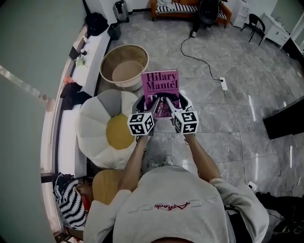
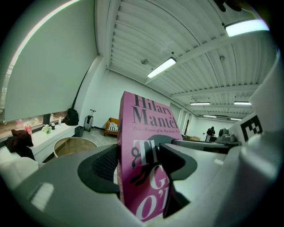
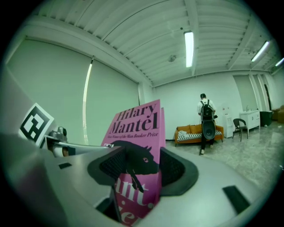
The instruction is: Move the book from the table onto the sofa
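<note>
Head view, book: you have the book (image 1: pixel 160 86) in the air at centre frame, cover towards the camera, over bare floor and resting on no surface.
Head view, grippers: your left gripper (image 1: pixel 148 105) takes the book's lower left edge and your right gripper (image 1: pixel 176 105) takes its lower right edge.
Head view, sofa: the orange sofa (image 1: pixel 173 9) lies along the top edge, well apart from the book. A person (image 1: pixel 209 10) stands in front of it.
Head view, nearby: a round tub (image 1: pixel 124 64) sits just upper left of the book, and a flower cushion (image 1: pixel 109 126) is at centre left.
Left gripper view, jaws: they are clamped on the book, one pad on each face, low in the frame. The sofa shows small at centre left.
Right gripper view, jaws: they are closed onto the book, with the cover rising between the pads. The sofa and person are at centre right, beyond it.
Done: by the look of it, you have the book lifted and gripped on both sides.
Left: you have to carry it across the floor to the sofa, lay it on the seat clear of the person, then release both grippers.
</note>
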Available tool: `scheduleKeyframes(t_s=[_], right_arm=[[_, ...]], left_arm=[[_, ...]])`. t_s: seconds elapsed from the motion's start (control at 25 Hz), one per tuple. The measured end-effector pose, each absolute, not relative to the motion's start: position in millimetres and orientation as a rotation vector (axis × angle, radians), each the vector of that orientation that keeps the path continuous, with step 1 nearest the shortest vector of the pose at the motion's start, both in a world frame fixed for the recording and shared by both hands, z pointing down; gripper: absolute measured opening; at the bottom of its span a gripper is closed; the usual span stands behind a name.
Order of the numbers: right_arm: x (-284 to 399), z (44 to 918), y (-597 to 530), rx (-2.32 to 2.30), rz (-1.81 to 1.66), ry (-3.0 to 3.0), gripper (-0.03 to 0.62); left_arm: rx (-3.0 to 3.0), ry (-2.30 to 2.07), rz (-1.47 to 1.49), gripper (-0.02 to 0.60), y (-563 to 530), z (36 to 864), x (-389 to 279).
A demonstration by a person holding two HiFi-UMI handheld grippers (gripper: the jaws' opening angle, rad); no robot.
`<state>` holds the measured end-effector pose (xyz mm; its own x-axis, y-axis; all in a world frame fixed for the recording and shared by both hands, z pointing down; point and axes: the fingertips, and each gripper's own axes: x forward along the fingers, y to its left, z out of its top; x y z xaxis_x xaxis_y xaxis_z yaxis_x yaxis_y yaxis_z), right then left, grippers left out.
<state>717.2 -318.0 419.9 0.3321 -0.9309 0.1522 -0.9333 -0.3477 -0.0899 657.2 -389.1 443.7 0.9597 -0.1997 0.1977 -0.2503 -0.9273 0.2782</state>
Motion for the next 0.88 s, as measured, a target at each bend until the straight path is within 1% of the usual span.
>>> scheduleKeyframes(t_s=[0.2,0.68,0.88], right_arm=[[673,417,-372,2.437,0.272,-1.905,0.244],[466,427,-536,1.937,0.252,-2.33,0.244],[400,436,-572,1.731,0.269,-2.467,0.244]], left_arm=[[2.77,-0.469,0.207,0.282,-436,442,606],[2.57,-1.024,0.102,0.282,-566,455,379],[2.46,-1.224,0.083,0.282,-587,463,309]])
